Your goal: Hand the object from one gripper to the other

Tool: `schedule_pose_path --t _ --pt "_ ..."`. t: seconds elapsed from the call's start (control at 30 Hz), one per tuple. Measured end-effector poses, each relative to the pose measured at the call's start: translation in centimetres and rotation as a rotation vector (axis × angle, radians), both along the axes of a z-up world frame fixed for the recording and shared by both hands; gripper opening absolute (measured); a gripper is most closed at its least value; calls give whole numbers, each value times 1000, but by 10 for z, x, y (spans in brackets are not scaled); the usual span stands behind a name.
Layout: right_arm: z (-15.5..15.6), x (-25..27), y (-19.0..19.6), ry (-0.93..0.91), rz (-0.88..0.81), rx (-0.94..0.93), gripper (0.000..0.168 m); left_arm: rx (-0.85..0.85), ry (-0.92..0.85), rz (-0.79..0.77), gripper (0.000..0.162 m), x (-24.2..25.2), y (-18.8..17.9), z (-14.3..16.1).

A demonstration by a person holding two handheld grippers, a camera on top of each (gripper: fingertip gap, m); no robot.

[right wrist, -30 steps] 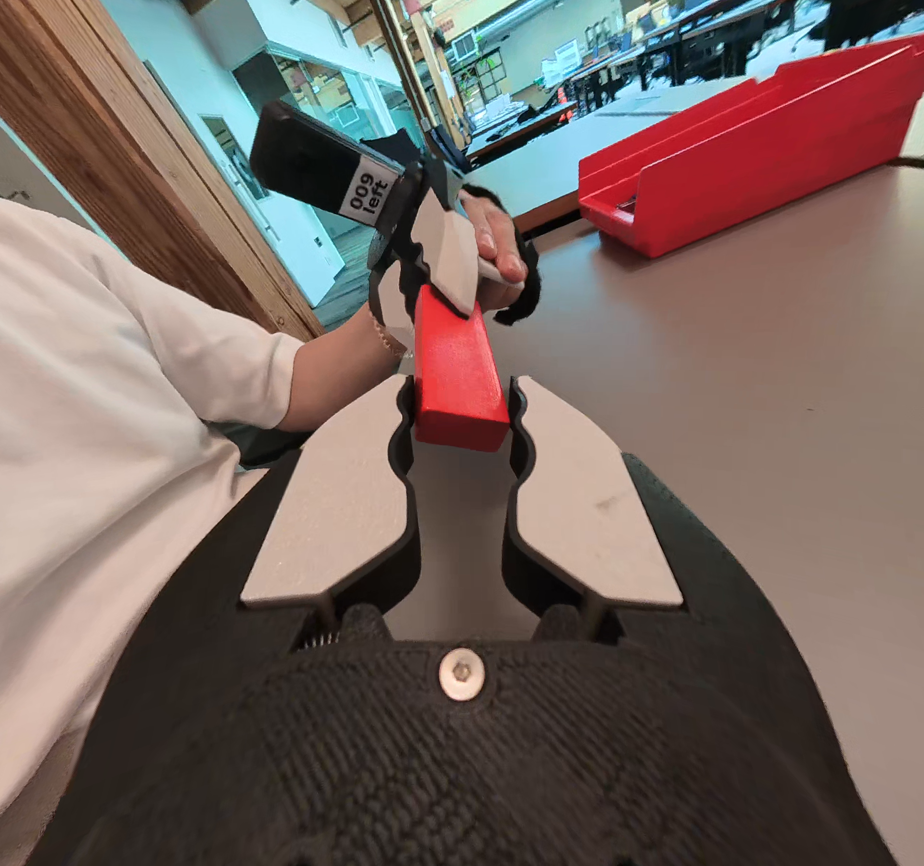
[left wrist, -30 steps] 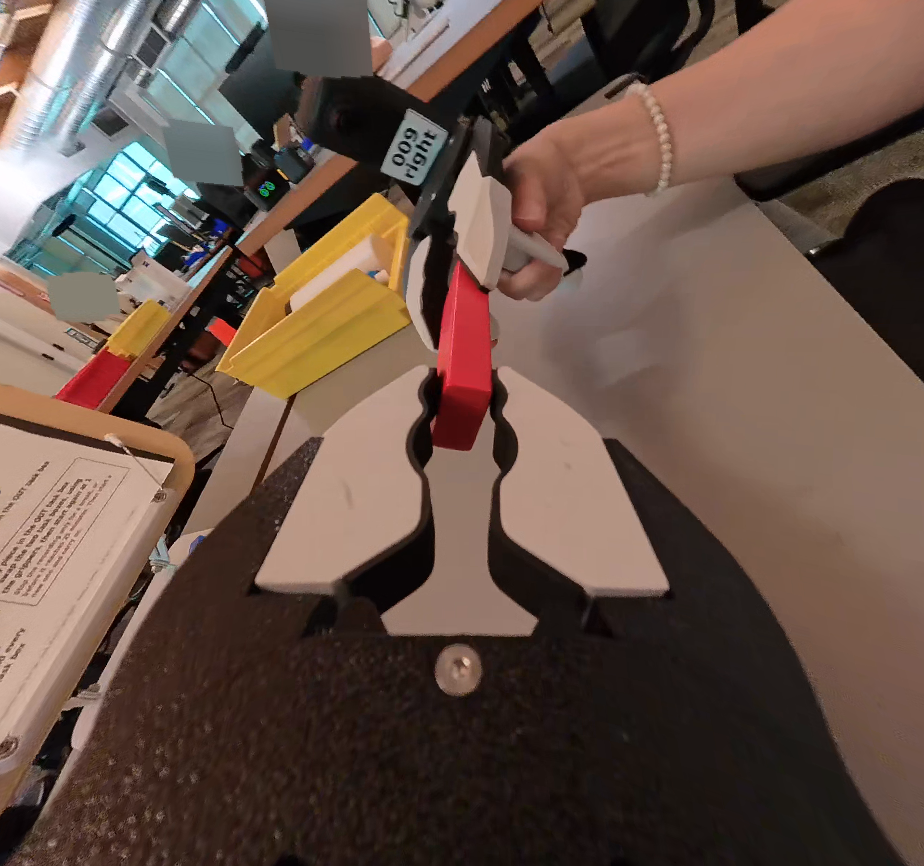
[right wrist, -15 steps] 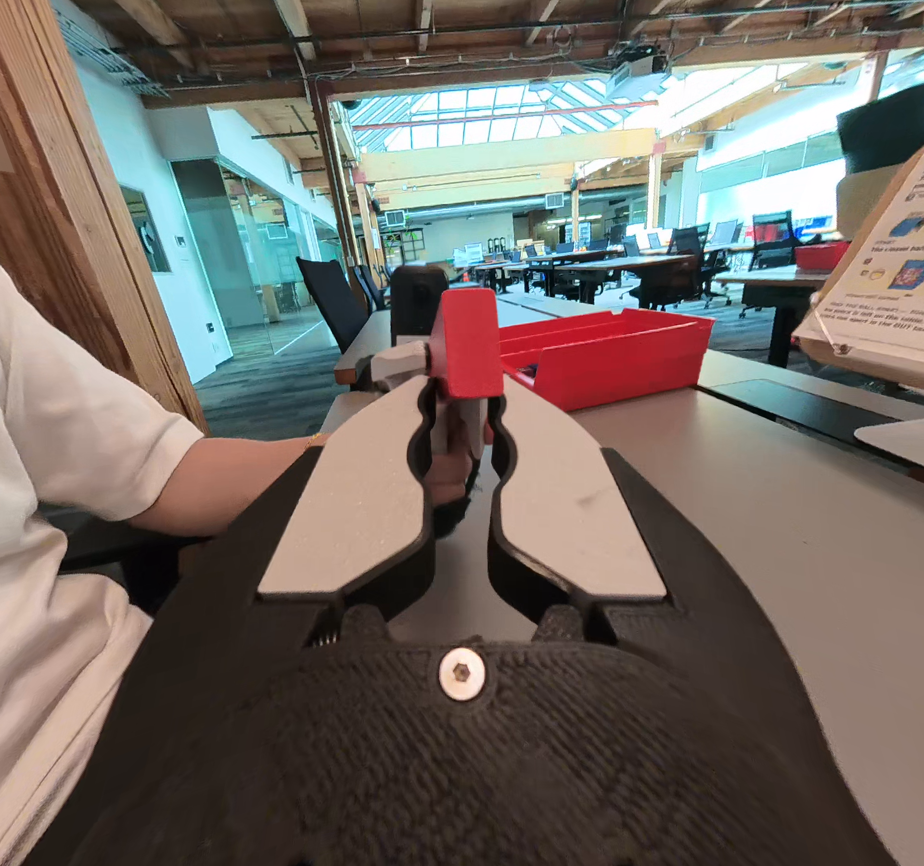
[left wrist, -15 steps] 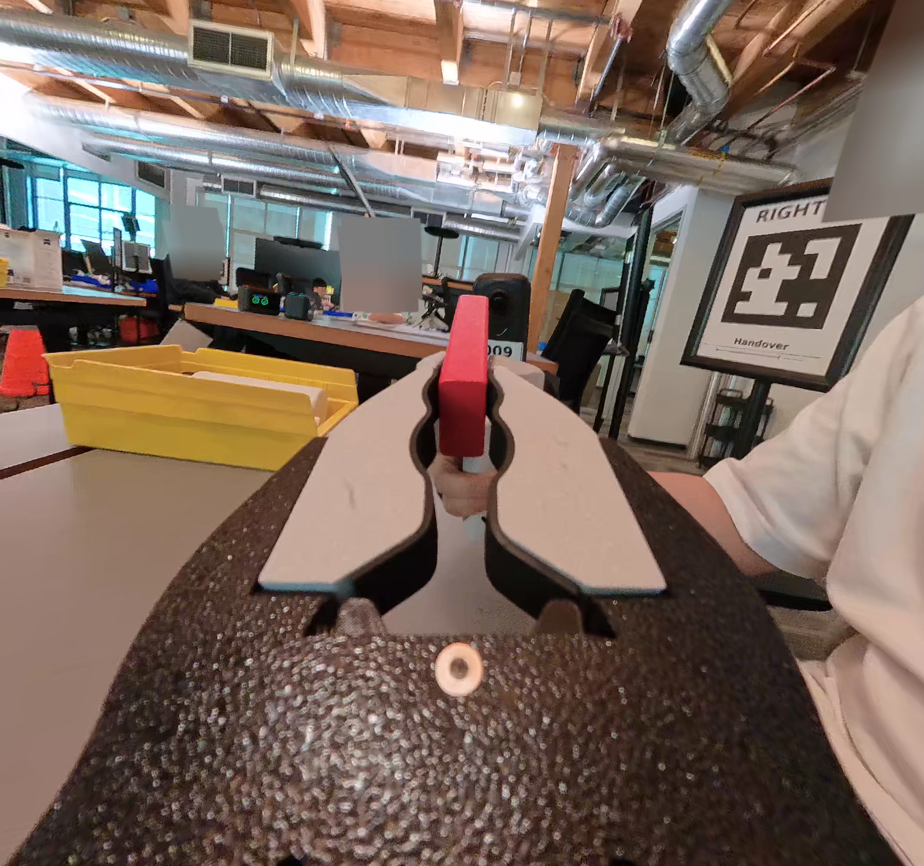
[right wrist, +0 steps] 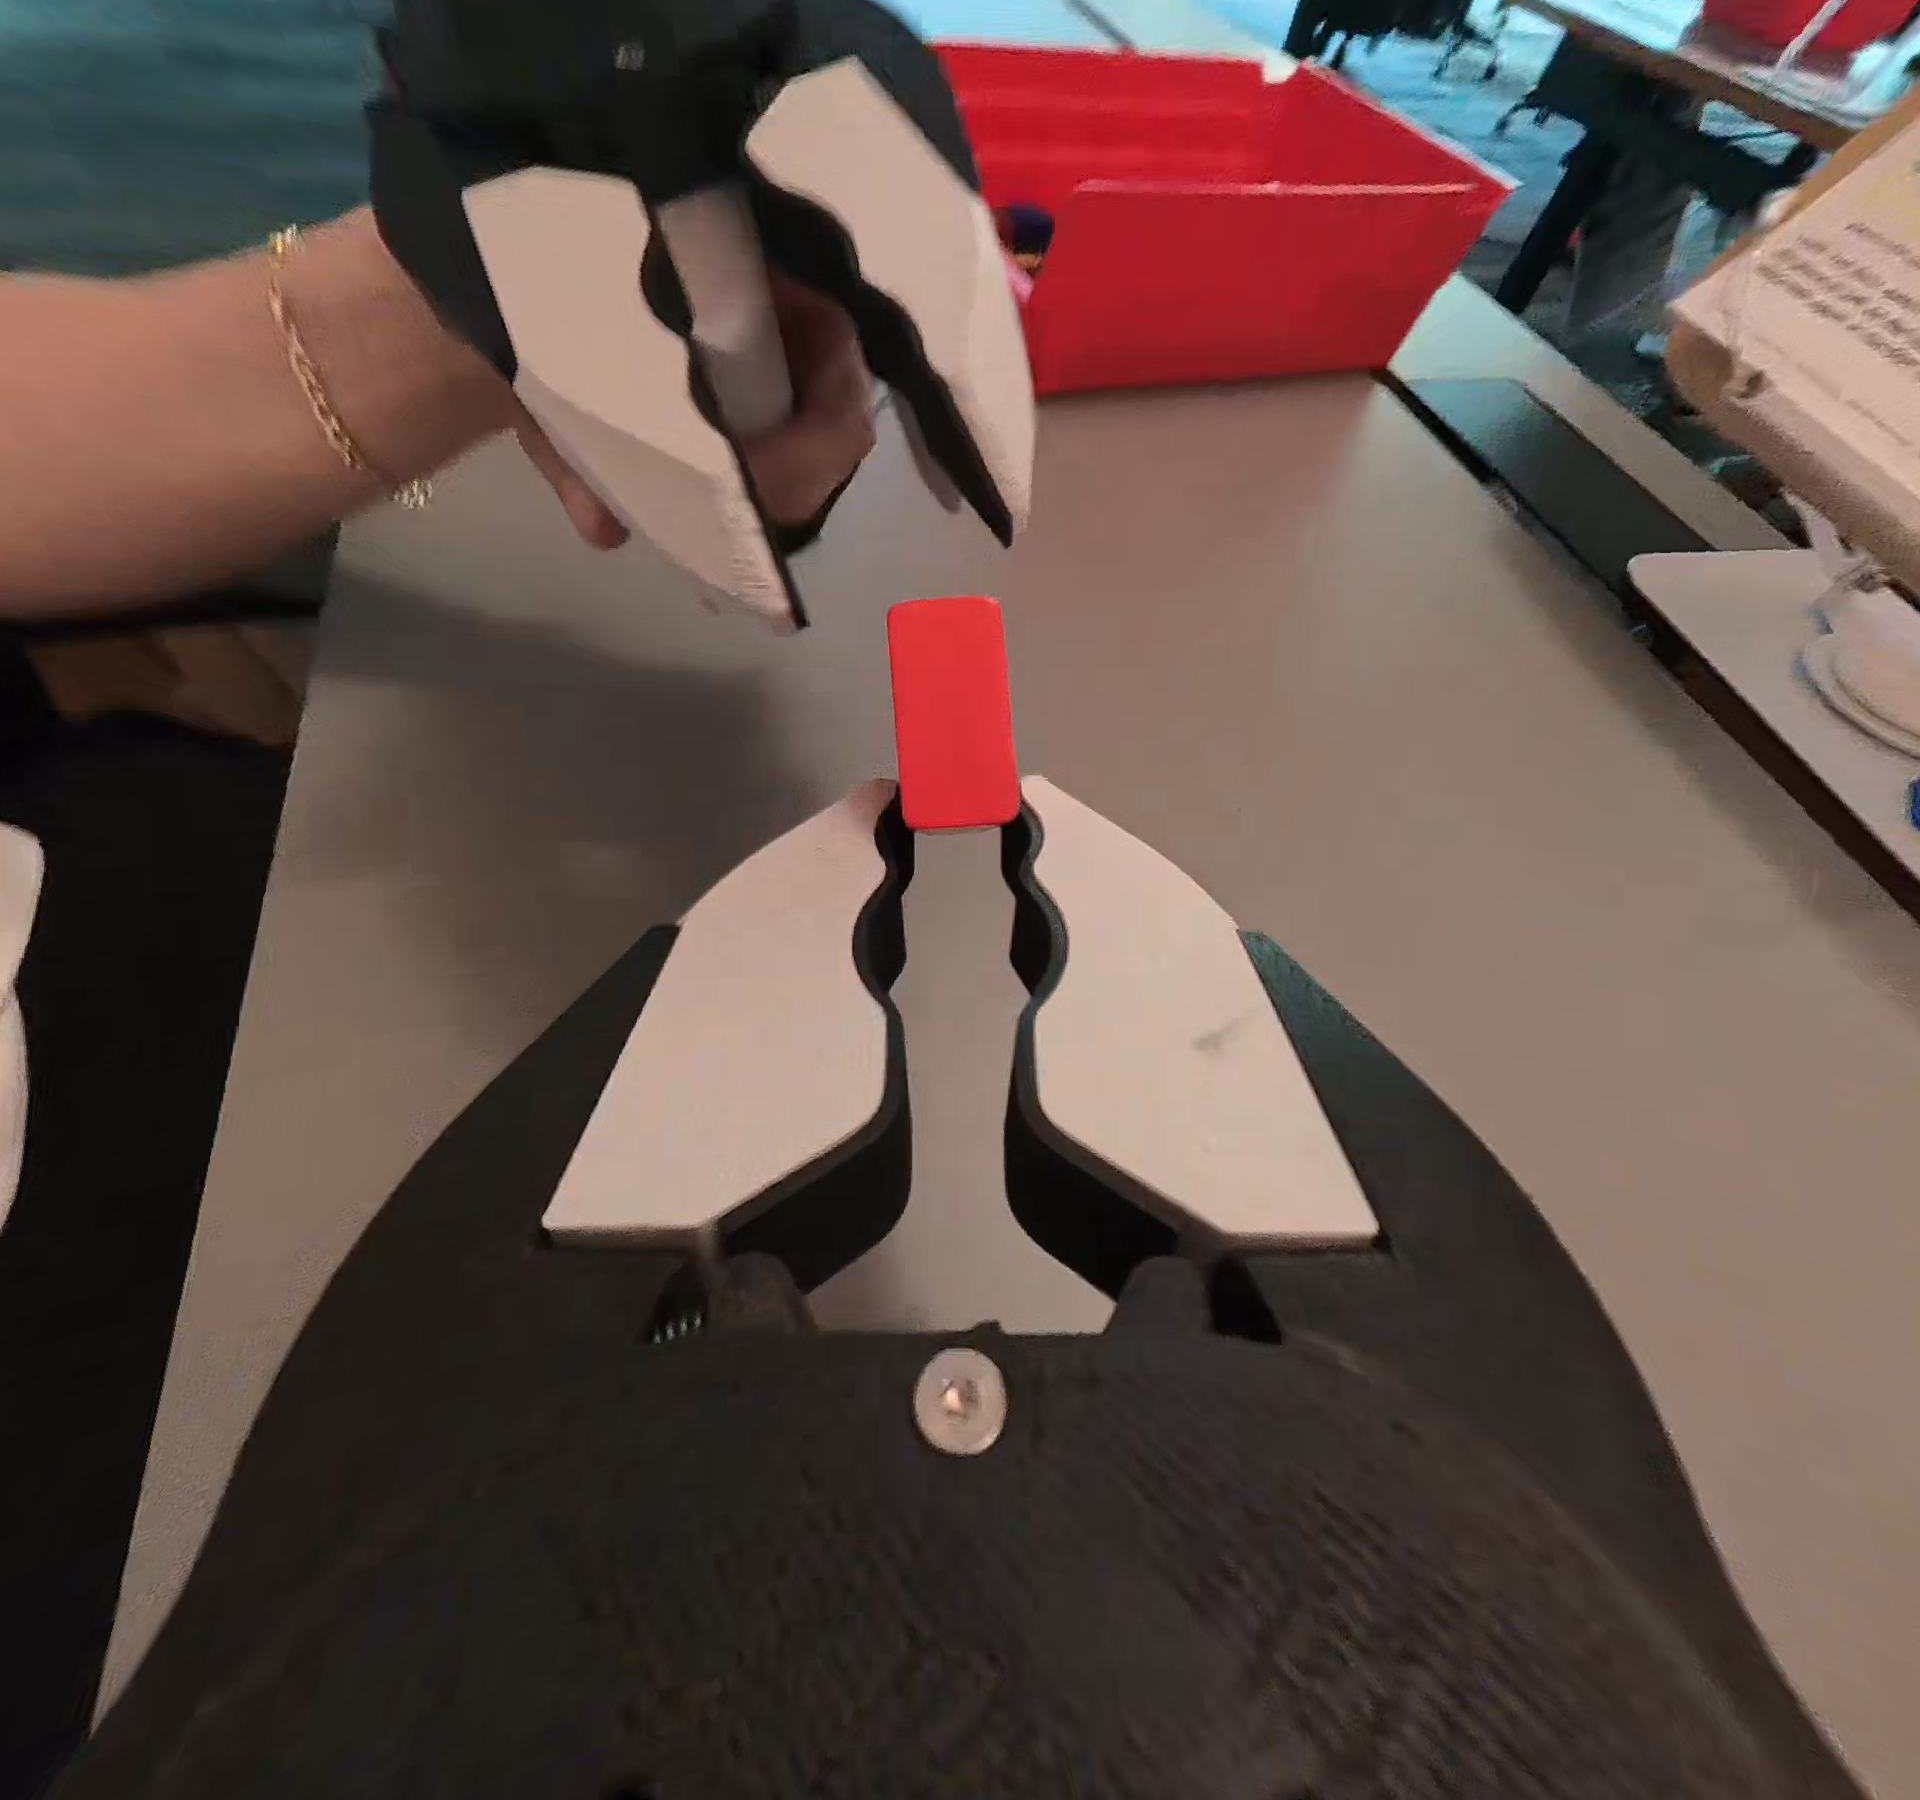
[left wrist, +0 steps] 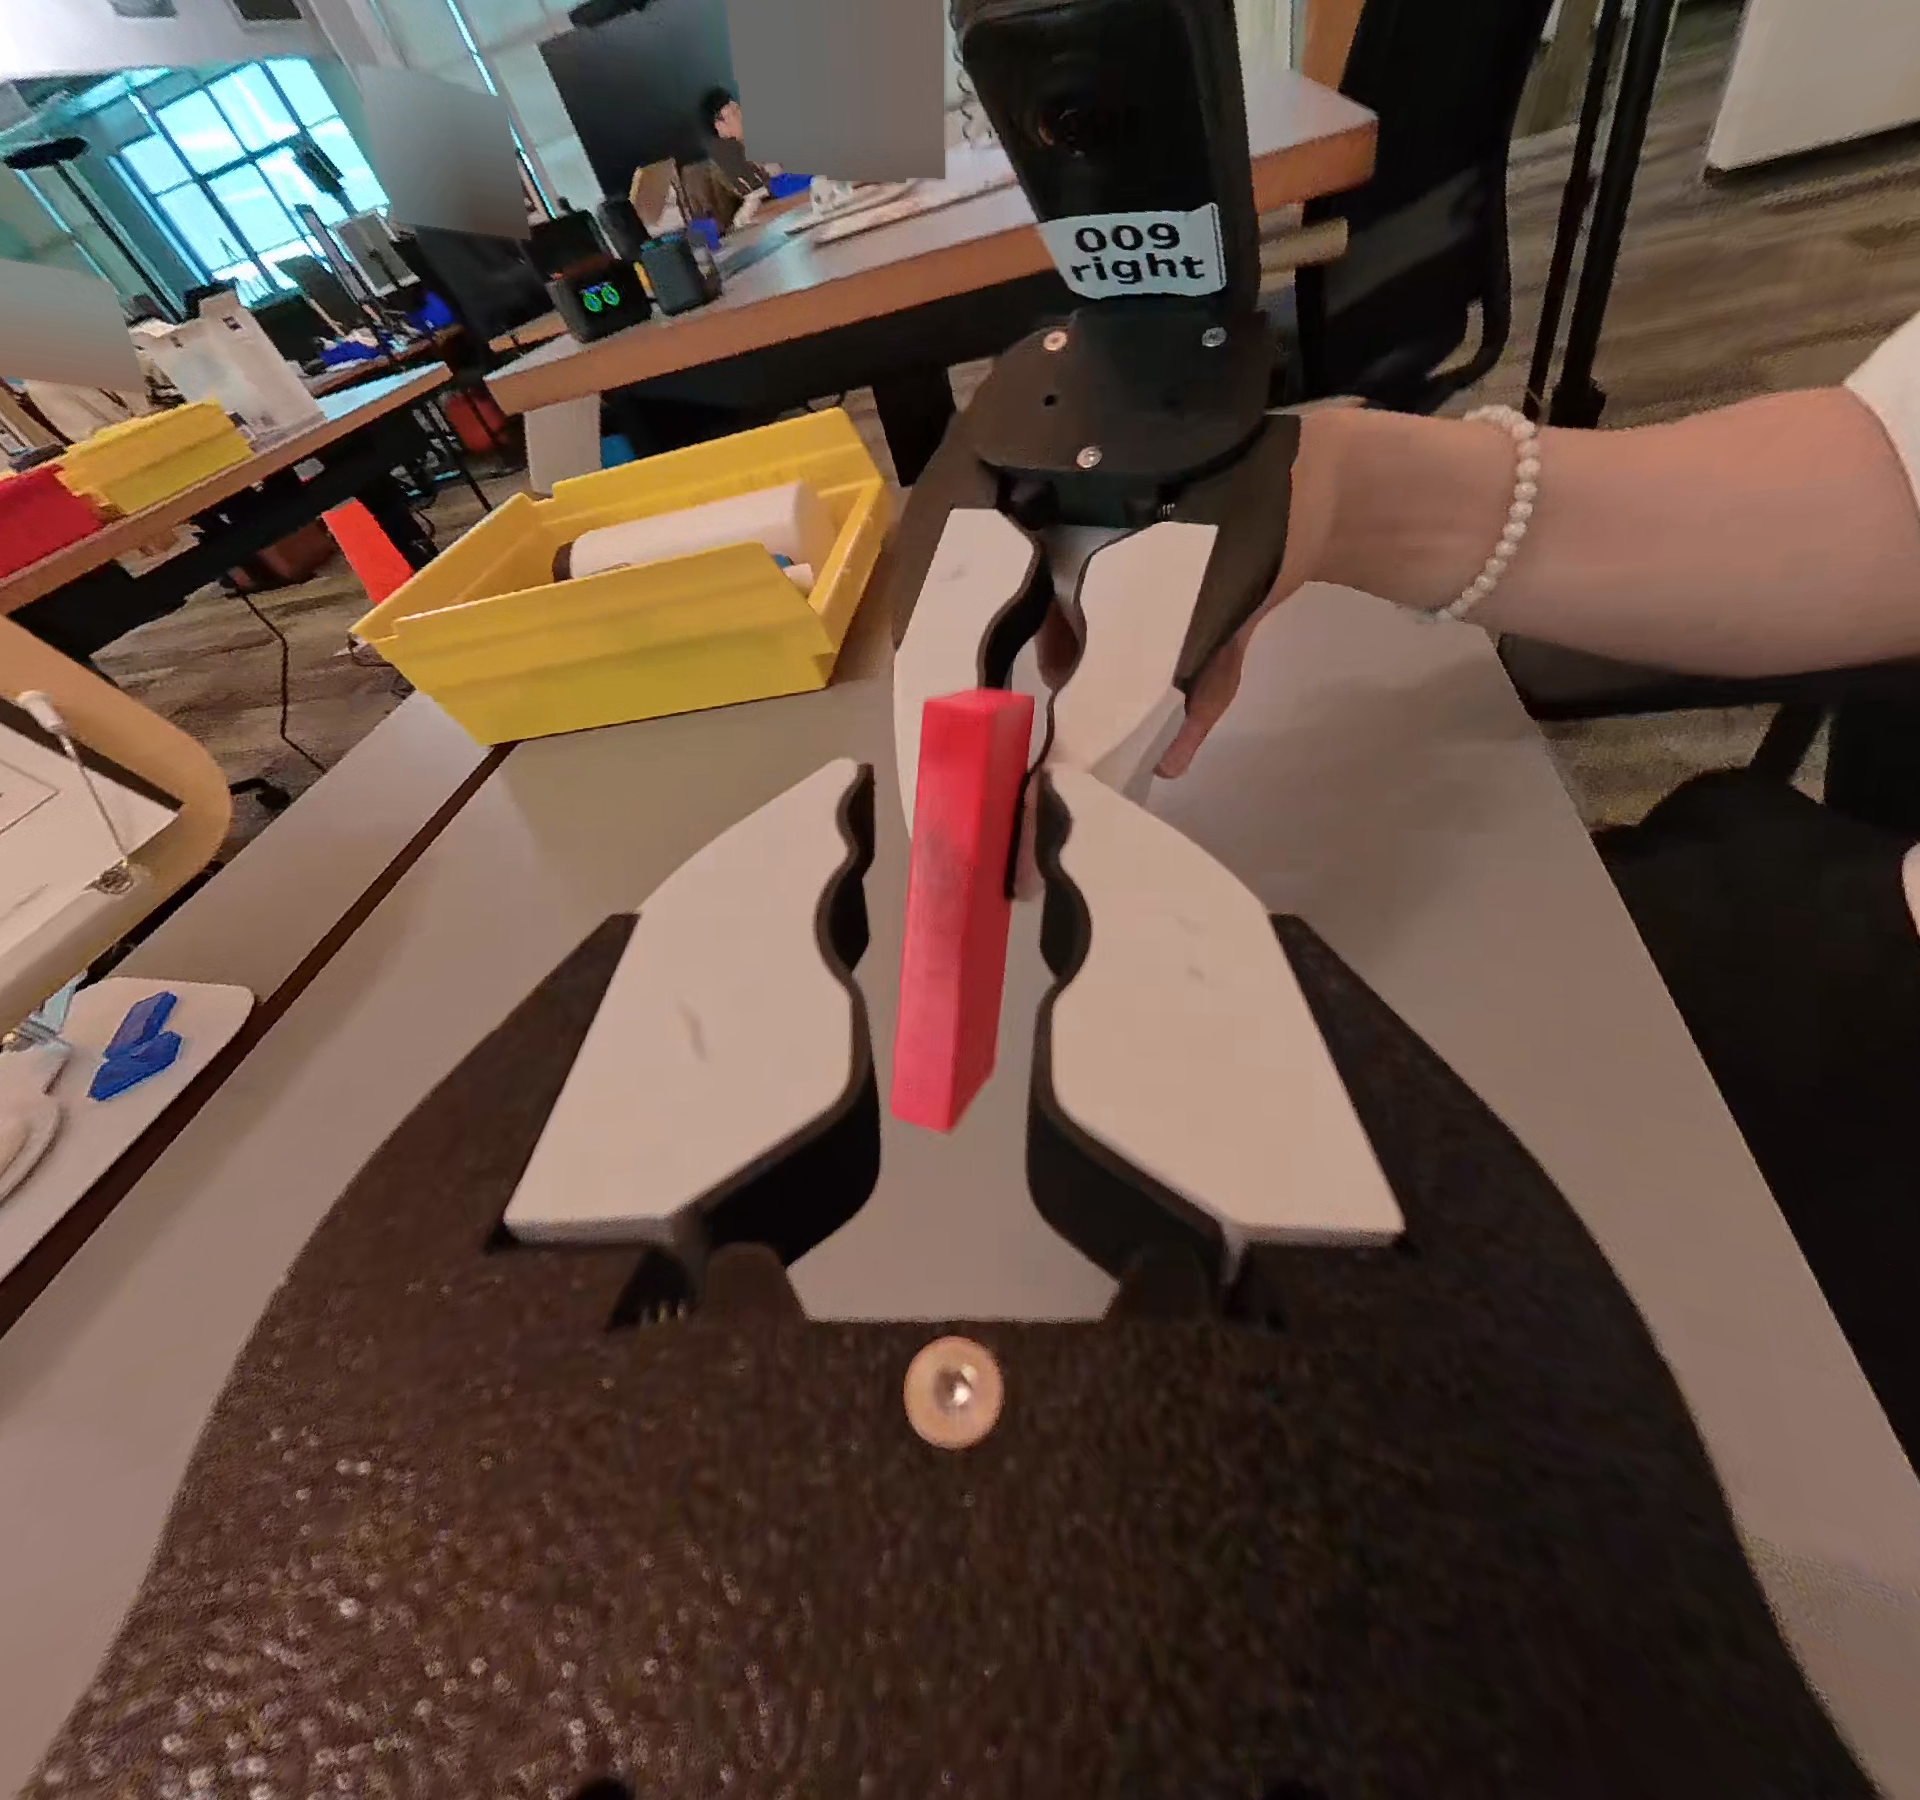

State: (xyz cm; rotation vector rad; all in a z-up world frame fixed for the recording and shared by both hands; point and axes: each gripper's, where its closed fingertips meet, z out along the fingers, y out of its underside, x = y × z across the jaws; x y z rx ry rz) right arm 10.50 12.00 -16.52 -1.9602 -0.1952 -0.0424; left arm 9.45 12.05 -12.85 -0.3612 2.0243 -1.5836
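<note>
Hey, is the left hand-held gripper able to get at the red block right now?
Probably yes. The left hand-held gripper is open and apart from the red block, whose free end points toward it with nothing between; the right hand-held gripper pinches only the other end.

The red block (right wrist: 953, 716) is a long, plain rectangular bar with flat faces and slightly rounded edges. In the right wrist view its near end is pinched at the fingertips and it projects away, its 1 broad face showing, above the grey table. In the left wrist view the same block (left wrist: 958, 903) hangs tilted, its near end free, its far end gripped.
</note>
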Motion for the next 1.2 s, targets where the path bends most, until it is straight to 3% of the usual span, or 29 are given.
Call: schedule_pose_path --t 0.27,0.37,0.43,0.53,0.57,0.63,0.83,1.0,1.1,1.2 --pt "-10 -17 10 -14 61 -25 16 59 120 -47 18 -3 -9 -21" --pt "4 -13 13 7 37 112 21 -83 145 -31 16 4 -8 -9" --pt "16 -10 14 63 23 228 26 -264 168 -24 16 9 -7 8" --pt "13 -12 17 128 30 243 45 -527 166 -64 15 9 -4 33" --pt "10 -12 19 122 29 231 44 -577 168 -80 16 9 -4 36" --pt "7 -19 20 111 68 217 23 -618 169 -86 15 10 -3 38" --pt "-7 -5 9 105 26 56 17 -480 133 -56 19 11 0 24" --pt "-22 22 -2 -55 -138 -111 17 -162 41 51 46 14 3 2" --pt "-27 38 -5 -227 -234 -177 17 -99 116 196 50 27 6 -6" --pt "-25 53 -6 -405 -339 -208 17 -188 304 340 56 38 7 -12"
